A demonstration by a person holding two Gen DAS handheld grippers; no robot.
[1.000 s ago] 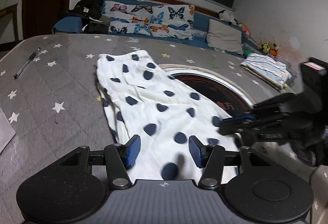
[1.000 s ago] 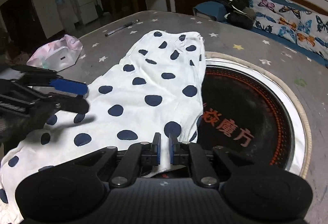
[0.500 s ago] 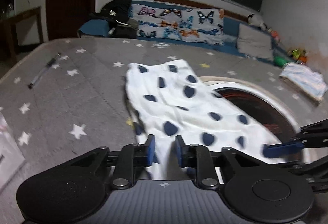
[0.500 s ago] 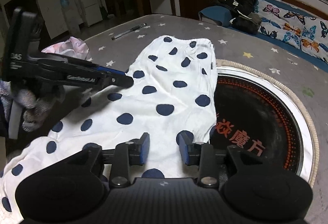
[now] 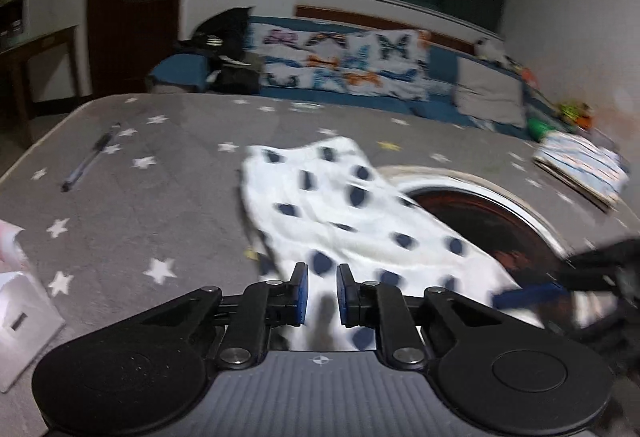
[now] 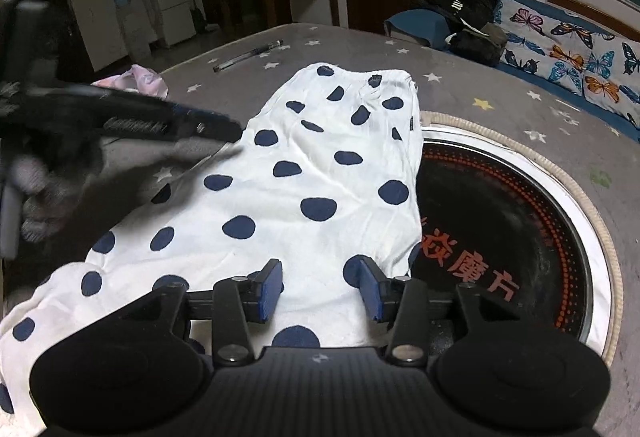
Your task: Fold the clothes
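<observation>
A white garment with dark blue dots point(image 6: 320, 181) lies spread on the grey star-patterned cover, partly over a round black disc point(image 6: 500, 221). It also shows in the blurred left wrist view point(image 5: 344, 213). My left gripper point(image 5: 322, 295) has its jaws nearly together with a narrow gap over the garment's near edge; whether cloth is pinched I cannot tell. From the right wrist view it appears at the left point(image 6: 224, 127) over the garment's left edge. My right gripper point(image 6: 318, 287) is open above the garment's near part, and shows in the left wrist view point(image 5: 532, 295).
A pen point(image 5: 90, 163) lies on the cover at the far left. A folded striped cloth point(image 5: 580, 169) lies at the far right. A pink-white bag point(image 6: 136, 81) sits at the left. A sofa with butterfly cushions point(image 5: 340, 65) stands behind.
My right gripper opened from nearly shut to wide. My left gripper closed from wide to a narrow gap and moved up and left along the garment's edge.
</observation>
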